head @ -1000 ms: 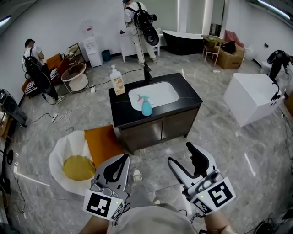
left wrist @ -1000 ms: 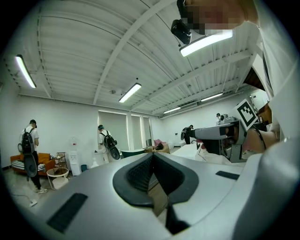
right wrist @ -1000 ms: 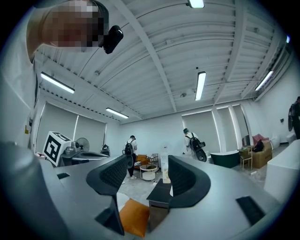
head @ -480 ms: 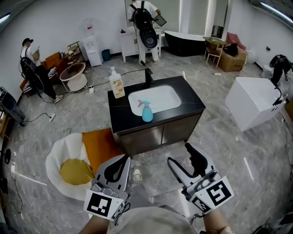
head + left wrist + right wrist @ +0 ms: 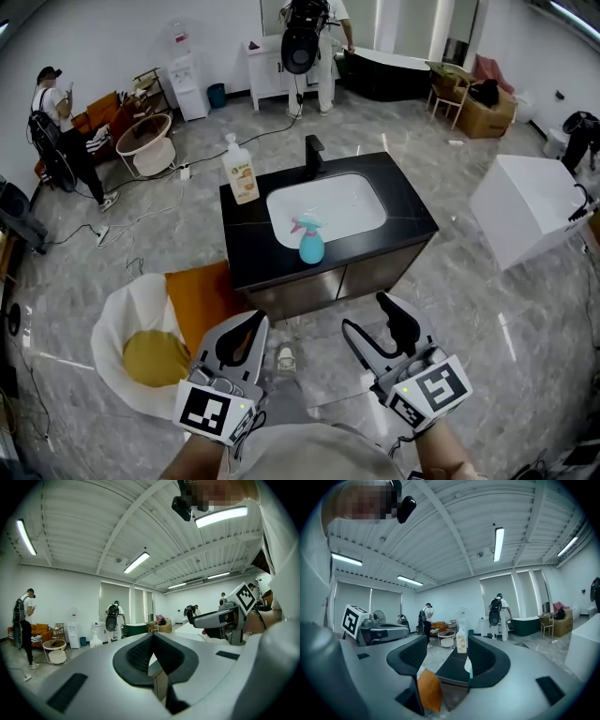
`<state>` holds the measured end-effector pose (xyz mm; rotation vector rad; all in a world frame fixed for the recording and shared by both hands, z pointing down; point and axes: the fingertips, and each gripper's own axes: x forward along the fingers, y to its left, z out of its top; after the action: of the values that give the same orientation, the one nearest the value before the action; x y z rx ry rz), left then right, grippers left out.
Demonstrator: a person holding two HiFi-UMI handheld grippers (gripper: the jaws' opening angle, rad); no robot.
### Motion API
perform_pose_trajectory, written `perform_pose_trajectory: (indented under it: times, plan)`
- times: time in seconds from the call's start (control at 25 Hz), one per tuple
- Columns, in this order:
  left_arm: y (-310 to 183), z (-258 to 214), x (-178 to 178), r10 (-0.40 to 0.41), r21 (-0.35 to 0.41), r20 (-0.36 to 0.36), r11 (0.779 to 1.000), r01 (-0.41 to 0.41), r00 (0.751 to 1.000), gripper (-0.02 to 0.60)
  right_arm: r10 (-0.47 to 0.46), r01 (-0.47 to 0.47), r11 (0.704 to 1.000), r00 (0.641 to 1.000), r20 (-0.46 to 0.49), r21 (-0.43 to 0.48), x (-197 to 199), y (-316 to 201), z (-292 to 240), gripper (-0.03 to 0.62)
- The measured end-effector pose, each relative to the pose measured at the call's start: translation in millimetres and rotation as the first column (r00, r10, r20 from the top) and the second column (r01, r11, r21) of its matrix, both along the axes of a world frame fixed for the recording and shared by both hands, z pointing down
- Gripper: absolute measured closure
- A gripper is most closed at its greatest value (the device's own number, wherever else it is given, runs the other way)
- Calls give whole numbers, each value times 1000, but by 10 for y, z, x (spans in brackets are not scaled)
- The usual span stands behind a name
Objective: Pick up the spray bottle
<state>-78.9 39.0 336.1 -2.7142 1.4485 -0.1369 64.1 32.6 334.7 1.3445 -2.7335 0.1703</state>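
Though seemingly empty, right gripper [image 5: 371, 317] agape

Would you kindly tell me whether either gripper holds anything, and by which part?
Nothing is held: the left gripper is shut and empty, the right gripper is open, and the blue spray bottle stands untouched.

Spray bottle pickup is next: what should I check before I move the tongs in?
1. Spray bottle upright on the counter, by the front edge of the sink: ok.
2. Right tongs open and empty: ok.
3. Left tongs open: not ok, they are shut, with nothing between them.
4. Tongs close enough to grasp: not ok, both are short of the cabinet, with floor between.
5. Space around the bottle: ok, the soap bottle stands apart at the back left.
6. How full the bottle is: cannot tell.
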Motion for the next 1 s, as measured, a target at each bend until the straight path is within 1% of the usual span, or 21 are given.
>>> perform_pose_trajectory:
  times: [0.12,0.32,0.44,0.52,0.64,0.8,0.92,1.0]
  plan:
    - [-411,39,-75,27,-17,-1,999,-27,1000,565,1,-2,999,999,-37,-32,-136,-401,74,299]
    - [-1169,179,-210,54,-59,28,997,-53,998,565,15,-19,997,999,-52,-76,-305,-1106,223,299]
    - [-1575,245,-262,79,-85,45,994,-75,996,565,21,-33,994,994,-110,-107,-374,-1509,378,299]
    - [-1824,256,-259,94,-109,41,990,-89,995,565,27,-45,990,991,-133,-131,-395,-1753,470,301]
    - [-2191,253,-216,125,-127,41,985,-119,991,565,34,-57,986,989,-143,-154,-434,-2115,563,301]
    - [-2631,395,-198,185,-138,86,975,-172,979,565,40,-75,980,982,-184,-185,-483,-2562,758,301]
    - [-2848,616,-201,241,-164,124,962,-219,963,565,38,-83,976,974,-223,-200,-514,-2804,901,301]
    - [-2974,734,-200,262,-179,135,955,-237,956,565,30,-81,974,973,-230,-213,-531,-2926,983,301]
